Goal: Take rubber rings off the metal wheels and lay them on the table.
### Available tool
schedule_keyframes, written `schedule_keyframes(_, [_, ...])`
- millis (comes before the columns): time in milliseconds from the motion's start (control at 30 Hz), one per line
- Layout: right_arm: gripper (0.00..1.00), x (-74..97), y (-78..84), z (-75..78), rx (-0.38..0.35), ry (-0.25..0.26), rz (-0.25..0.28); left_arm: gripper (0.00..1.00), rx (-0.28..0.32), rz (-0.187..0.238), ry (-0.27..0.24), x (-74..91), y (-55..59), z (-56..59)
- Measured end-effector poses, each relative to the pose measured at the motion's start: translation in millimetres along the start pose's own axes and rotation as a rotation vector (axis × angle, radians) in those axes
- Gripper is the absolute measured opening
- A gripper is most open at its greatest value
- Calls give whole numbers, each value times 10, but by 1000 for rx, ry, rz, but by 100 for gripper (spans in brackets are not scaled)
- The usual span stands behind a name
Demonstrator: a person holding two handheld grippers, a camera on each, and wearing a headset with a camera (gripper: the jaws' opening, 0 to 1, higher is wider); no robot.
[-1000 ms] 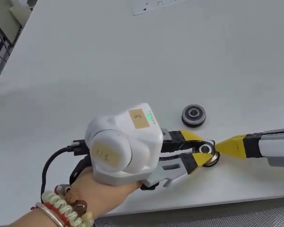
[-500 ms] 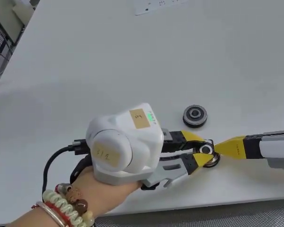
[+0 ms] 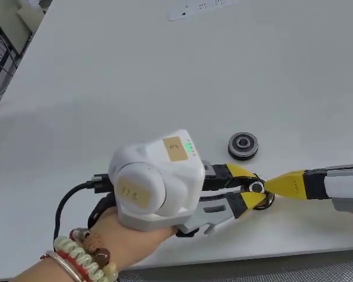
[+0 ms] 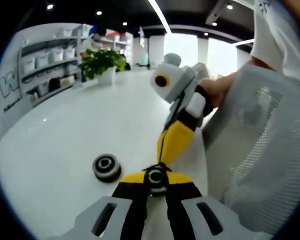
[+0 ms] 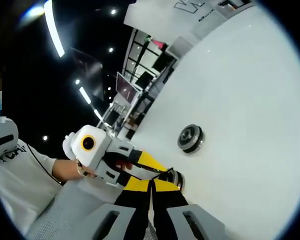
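A small metal wheel [image 3: 257,188] with a dark rubber ring sits just above the table's near edge, and my left gripper [image 3: 250,187] is shut on it from the left. The same wheel [image 4: 156,177] shows between the yellow left jaws. My right gripper [image 3: 267,187] comes in from the right, its yellow tips pressed together at the wheel's rim, pinching the ring. From the right gripper [image 5: 151,183] the wheel [image 5: 174,179] lies just past the tips. A second wheel [image 3: 243,145] with its black ring on lies flat a little farther back; the second wheel [image 4: 106,167] [image 5: 191,137] is untouched.
The white table [image 3: 165,88] stretches wide and bare to the left and back. Its front edge [image 3: 270,255] runs close below the grippers. A power strip [image 3: 203,7] lies at the far edge. A black cable [image 3: 70,197] trails from the left gripper's body.
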State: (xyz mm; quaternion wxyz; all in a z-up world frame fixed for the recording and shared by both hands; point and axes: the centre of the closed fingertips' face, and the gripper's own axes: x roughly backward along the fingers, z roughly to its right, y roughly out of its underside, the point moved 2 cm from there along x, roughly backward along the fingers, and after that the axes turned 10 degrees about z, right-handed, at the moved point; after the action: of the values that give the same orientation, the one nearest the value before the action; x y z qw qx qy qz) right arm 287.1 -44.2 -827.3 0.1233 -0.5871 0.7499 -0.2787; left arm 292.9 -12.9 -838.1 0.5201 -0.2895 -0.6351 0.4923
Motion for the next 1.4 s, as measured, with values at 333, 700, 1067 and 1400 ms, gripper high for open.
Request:
schedule_keyframes(333, [0,3,19,49,-14,29,-7,15,-8,-13,-11,-8,-14,28])
schedule_keyframes(700, [0,-7,65,51,19,41,-33,16,-1,-63,3,46,-58,42])
schedule_keyframes(1067, [0,51,8,53,36,62,2,34,-12,-57,-17,209,-243,21])
schedule_keyframes(1400, [0,127,-94,-73,41,48,56,43,-17,-7,-37,367,-427,-1])
